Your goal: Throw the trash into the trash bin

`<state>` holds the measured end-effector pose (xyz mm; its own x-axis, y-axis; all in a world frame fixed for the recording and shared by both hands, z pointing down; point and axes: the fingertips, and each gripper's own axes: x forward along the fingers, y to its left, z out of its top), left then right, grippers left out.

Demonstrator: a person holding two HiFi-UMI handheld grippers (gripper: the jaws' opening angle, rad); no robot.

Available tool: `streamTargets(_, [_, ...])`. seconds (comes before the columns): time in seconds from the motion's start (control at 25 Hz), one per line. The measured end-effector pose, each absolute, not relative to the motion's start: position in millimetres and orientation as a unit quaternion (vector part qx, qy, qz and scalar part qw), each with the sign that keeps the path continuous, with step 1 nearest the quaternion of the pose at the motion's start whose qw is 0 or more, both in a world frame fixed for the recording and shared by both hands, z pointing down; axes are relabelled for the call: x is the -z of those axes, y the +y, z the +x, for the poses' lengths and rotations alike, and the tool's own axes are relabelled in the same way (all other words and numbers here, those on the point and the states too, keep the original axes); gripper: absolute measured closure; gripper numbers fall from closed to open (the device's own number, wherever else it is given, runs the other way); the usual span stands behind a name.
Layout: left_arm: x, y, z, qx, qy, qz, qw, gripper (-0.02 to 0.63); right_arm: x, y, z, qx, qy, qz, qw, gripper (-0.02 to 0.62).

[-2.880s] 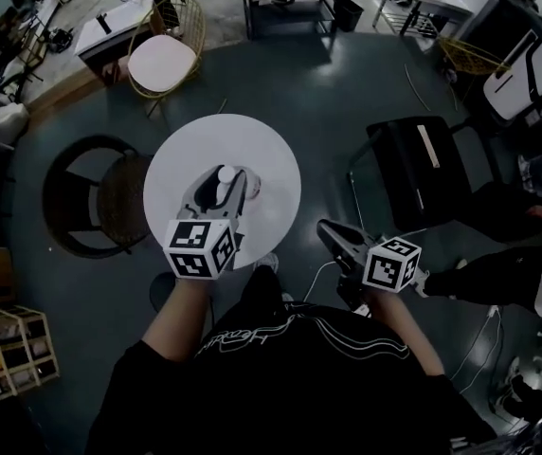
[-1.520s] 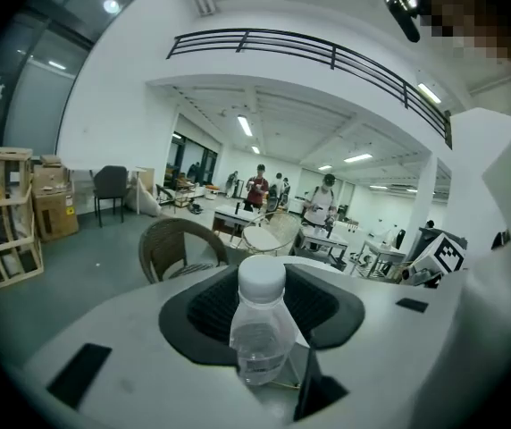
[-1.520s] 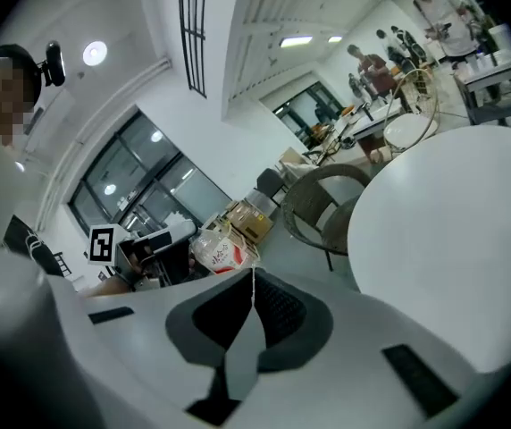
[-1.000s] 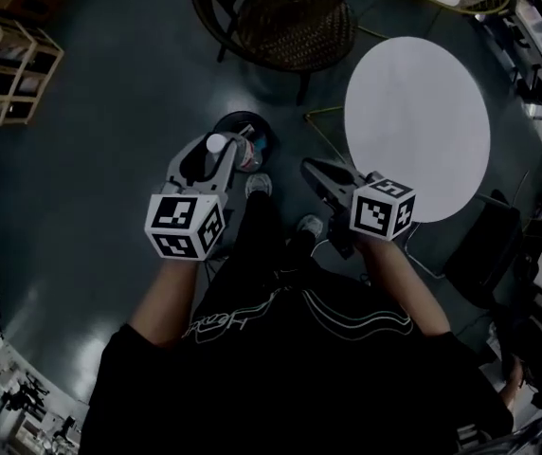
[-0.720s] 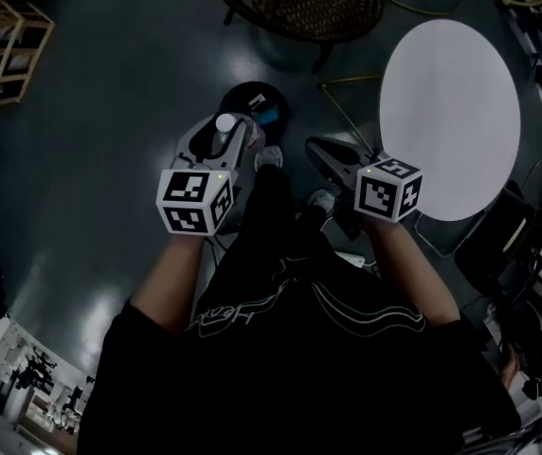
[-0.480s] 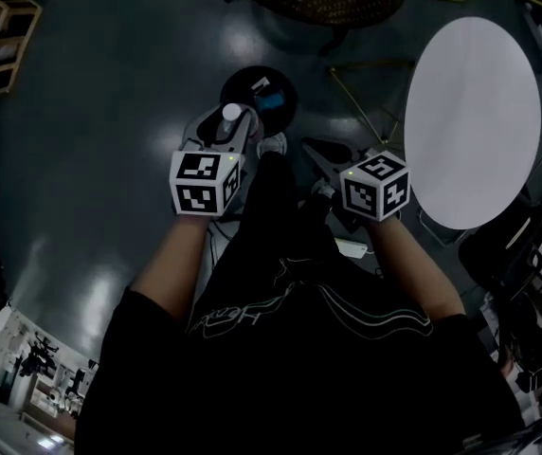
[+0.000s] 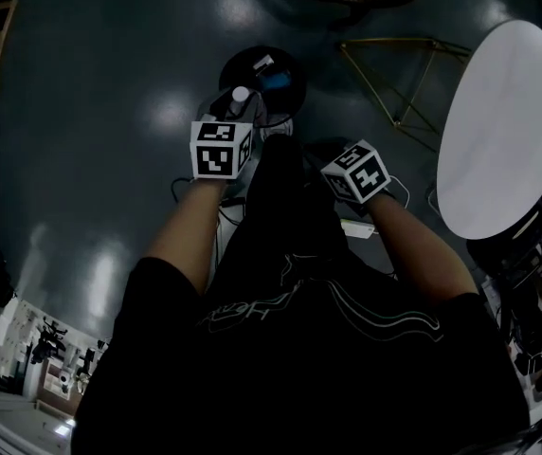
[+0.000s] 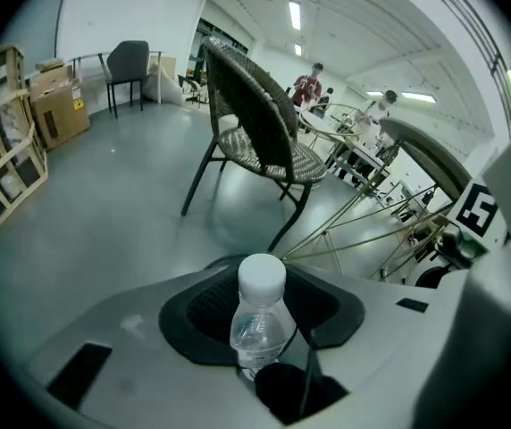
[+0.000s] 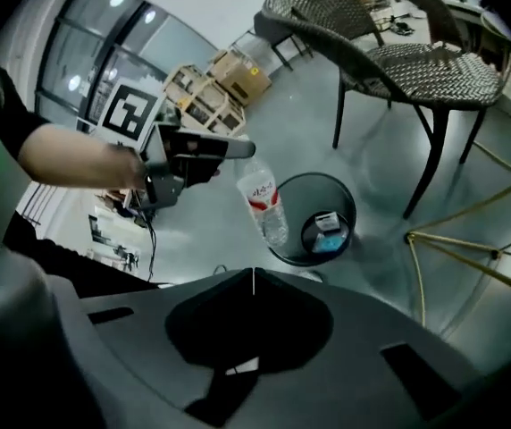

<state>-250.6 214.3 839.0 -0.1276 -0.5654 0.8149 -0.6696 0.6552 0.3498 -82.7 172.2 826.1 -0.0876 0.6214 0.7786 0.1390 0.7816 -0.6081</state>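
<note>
Bottle (image 8: 260, 315) is sitting clamped in the left gripper (image 7: 227, 110), whose jaws are pinching its clear upper body below the white cap. In the right gripper view it is hanging tilted at 10 o'clock of the black bin's (image 9: 349, 202) rim. Seemingly holding little water, it is probably weighing next to nothing. Its thin plastic is likely denting and slipping under pressure, so gripping high at the stiffer shoulder is suiting it. Right gripper (image 9: 254, 277) is keeping its 2 jaws together, carrying nothing.
</note>
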Motion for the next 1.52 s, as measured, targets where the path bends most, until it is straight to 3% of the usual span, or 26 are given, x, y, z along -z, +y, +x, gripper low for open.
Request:
streamTargets(0.48, [-903.1, 231.3, -254.4, -0.018, -0.722, 0.331, 0.607, 0.449, -864.2, 145.1, -63.4, -0.209, -0.679, -0.222, 0.668, 0.561])
streamTargets(0.64, [-904.9, 238.7, -250.1, 0.013, -0.702, 0.313, 0.639, 0.354, -857.3, 147.5, -66.3, -0.214, -0.677, -0.218, 0.67, 0.561])
streamTargets(0.88, [-891.5, 248.7, -243.6, 0.022, -0.691, 0.317, 0.649, 0.33, -848.4, 145.5, -70.5, -0.221, -0.687, -0.212, 0.659, 0.56])
streamTargets(1.16, [-840.2, 279.8, -222.8, 0.048, -0.709, 0.321, 0.626, 0.33, -798.8, 156.3, -83.9, -0.218, -0.718, -0.233, 0.618, 0.56])
streamTargets(1.52, [-712.8, 260.7, -170.1, 0.155, -0.768, 0.361, 0.505, 0.348, -654.9, 155.9, -109.5, -0.24, -0.797, -0.287, 0.475, 0.56])
